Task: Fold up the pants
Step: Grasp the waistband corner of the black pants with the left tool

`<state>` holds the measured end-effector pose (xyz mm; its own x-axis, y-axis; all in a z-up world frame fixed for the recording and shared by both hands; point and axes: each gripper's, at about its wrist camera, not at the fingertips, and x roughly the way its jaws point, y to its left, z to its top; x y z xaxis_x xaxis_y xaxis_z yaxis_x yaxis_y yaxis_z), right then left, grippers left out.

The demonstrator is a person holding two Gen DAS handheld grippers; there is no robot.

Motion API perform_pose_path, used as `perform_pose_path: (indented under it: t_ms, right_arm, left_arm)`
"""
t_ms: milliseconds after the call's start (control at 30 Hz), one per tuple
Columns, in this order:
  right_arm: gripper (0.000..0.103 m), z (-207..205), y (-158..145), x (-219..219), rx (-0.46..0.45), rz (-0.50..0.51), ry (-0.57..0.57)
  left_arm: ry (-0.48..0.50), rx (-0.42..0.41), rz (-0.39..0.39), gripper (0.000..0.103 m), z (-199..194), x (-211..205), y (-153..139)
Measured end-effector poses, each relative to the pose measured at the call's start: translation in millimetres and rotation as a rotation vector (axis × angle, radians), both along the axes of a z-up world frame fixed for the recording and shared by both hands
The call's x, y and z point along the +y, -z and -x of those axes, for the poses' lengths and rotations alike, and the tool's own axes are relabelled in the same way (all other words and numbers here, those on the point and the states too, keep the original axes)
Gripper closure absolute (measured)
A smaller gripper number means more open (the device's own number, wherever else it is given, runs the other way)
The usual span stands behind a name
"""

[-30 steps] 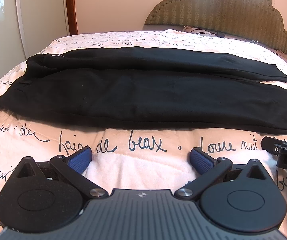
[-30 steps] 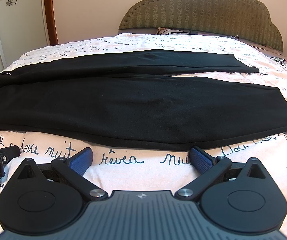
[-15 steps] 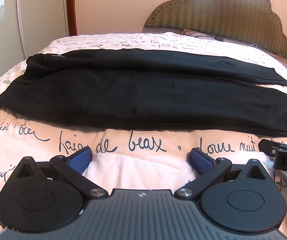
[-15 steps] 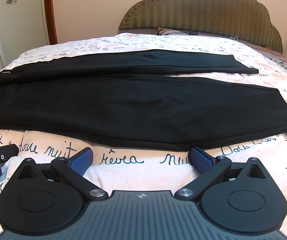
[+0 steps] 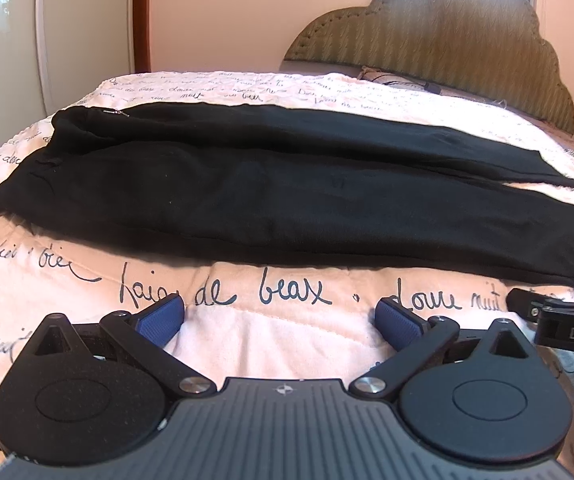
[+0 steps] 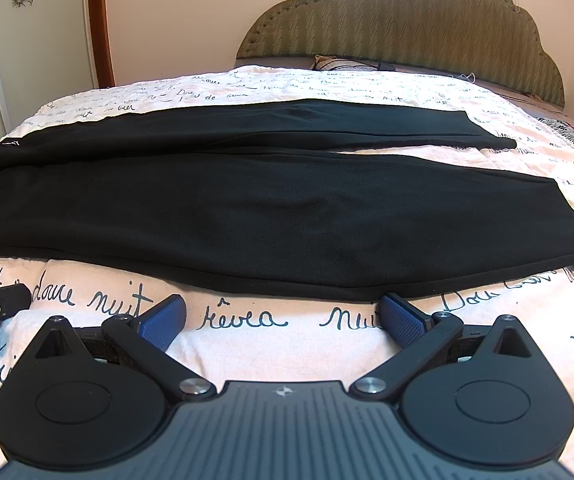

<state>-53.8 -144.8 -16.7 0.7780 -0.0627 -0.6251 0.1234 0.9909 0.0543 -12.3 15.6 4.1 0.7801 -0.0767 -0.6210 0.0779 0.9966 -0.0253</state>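
Black pants (image 5: 271,196) lie flat across the bed, waistband to the left, both legs stretched to the right; they also fill the right wrist view (image 6: 271,208). My left gripper (image 5: 279,316) is open and empty, just above the quilt, short of the near edge of the pants near the waist end. My right gripper (image 6: 283,316) is open and empty, its fingertips close to the near hem of the front leg. The right gripper's side shows at the edge of the left wrist view (image 5: 559,320).
A white quilt with black script (image 5: 287,340) covers the bed. A green padded headboard (image 6: 407,20) and a pillow (image 6: 351,63) stand behind. A wardrobe (image 5: 67,32) and wooden door frame are at the left.
Both grippers have tilted down and edged slightly toward the pants; the near hem sits closer to the right fingertips. Both jaws stay open.
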Motion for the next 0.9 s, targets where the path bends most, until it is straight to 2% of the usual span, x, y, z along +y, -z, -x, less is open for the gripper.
perform_pose_path:
  t_ms: [167,267,367,467,600,700,767,833,900]
  right_arm:
    - [0.0,9.2,-9.2,-5.3,0.003,0.007,-0.048]
    - [0.0,21.2,-25.3,-8.3,-0.052,0.004,-0.119]
    - [0.0,18.1,-49.1,-9.8,-0.107,0.01,-0.216]
    - [0.0,0.9,-76.2,-7.2,-0.146,0.068,-0.304]
    - [0.0,-31.3,-103.5,0.7,-0.186,0.147,-0.383]
    - [0.0,-59.3,-110.0,7.7,-0.178,0.168,-0.418]
    - [0.0,-74.4,-109.3,15.0,-0.174,0.165,-0.443]
    - [0.0,-87.0,-107.3,21.9,-0.167,0.156,-0.466]
    - [0.0,-98.1,-103.5,29.3,-0.156,0.151,-0.485]
  left_arm:
    - [-0.001,-0.061,-0.011,0.0,14.0,26.9,-21.9]
    - [-0.03,-0.105,-0.007,0.0,16.0,55.6,-41.1]
    - [-0.041,-0.123,0.004,0.0,-3.5,91.1,-63.6]
    - [-0.07,-0.14,0.047,0.0,-39.8,133.3,-87.2]
    - [-0.077,-0.139,0.17,0.0,-105.2,194.8,-105.4]
    - [-0.079,-0.024,0.324,0.0,-170.1,239.3,-99.8]
    - [-0.122,0.042,0.437,0.001,-208.4,264.8,-90.1]
    - [-0.101,0.102,0.563,0.001,-242.8,285.6,-79.9]
    - [-0.095,0.111,0.603,0.001,-268.5,295.4,-73.0]
